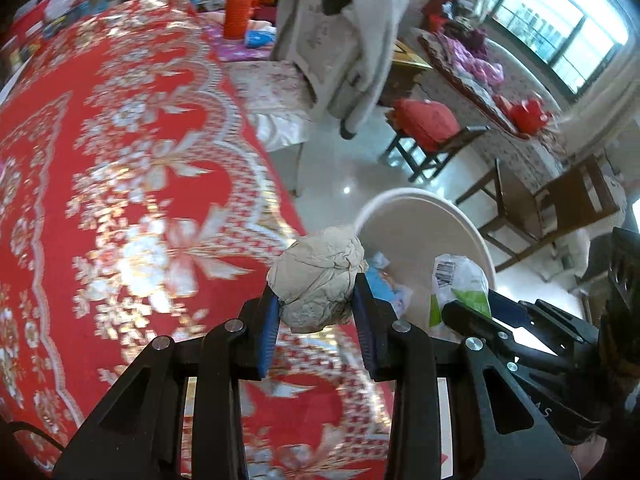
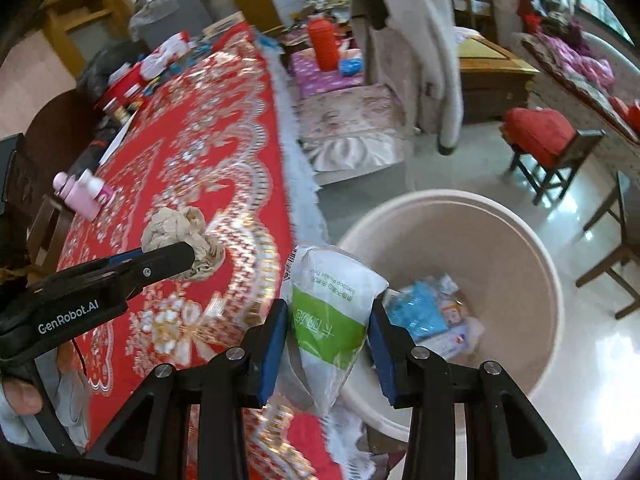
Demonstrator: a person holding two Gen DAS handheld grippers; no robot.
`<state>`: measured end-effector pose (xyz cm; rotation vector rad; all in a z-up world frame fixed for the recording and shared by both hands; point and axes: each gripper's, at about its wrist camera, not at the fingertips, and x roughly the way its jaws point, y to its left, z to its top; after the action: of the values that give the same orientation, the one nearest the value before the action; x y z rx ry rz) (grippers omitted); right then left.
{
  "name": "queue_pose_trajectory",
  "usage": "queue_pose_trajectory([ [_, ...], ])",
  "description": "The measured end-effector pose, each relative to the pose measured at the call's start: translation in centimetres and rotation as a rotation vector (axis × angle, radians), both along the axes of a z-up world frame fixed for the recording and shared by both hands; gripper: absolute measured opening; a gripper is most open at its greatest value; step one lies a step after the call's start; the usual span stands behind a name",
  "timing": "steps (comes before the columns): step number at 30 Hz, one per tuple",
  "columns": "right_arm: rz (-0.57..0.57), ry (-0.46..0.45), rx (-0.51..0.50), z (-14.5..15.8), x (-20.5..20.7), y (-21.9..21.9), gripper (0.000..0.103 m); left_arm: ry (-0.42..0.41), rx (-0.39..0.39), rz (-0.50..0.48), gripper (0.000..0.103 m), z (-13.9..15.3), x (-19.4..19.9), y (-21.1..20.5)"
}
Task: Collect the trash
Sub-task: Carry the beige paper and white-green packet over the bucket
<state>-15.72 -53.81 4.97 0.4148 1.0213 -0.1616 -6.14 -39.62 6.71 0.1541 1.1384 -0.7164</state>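
1. Beside the near right edge of the red tablecloth (image 2: 192, 184) stands a pale bin (image 2: 532, 248) on the floor, holding blue and white wrappers (image 2: 424, 312).
2. Left gripper (image 1: 318, 296), jaws narrowly apart, clamps a crumpled paper ball (image 1: 318, 280) over the table edge, just left of the bin.
3. Right gripper (image 2: 328, 332), jaws narrowly apart, pinches a white-and-green tissue packet (image 2: 332, 312) at the bin's rim; it reads "Bamboo Pocket Tissue".
4. "GenRobot.AI" is printed on the left gripper.

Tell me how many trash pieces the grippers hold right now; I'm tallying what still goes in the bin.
2. A crumpled paper ball sits in the left gripper over the tablecloth edge; a green-and-white tissue packet sits in the right gripper beside the bin.
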Motion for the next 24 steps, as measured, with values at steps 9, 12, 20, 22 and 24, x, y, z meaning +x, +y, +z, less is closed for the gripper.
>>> queue_pose_trajectory([
  [9,-0.098,0.024,0.005,-0.6,-3.2,-4.4,0.039,0.02,0.016,-0.08,0.032,-1.1,-2.4,-4.8],
  [12,-0.12,0.033,0.013,-1.0,-4.1,-5.7,0.039,0.03,0.022,-0.093,0.032,-1.6,-3.0,-6.0],
  [20,-0.144,0.056,0.017,-1.9,-5.3,-8.2,0.039,0.058,0.042,-0.096,0.032,-3.0,-3.9,-8.1],
  [22,-0.146,0.063,0.02,-2.2,-5.5,-8.7,0.039,0.062,0.046,-0.091,0.032,-3.3,-4.1,-8.4],
  [24,-0.148,0.07,0.023,-2.5,-5.6,-9.1,0.039,0.067,0.049,-0.087,0.032,-3.6,-4.0,-8.7],
])
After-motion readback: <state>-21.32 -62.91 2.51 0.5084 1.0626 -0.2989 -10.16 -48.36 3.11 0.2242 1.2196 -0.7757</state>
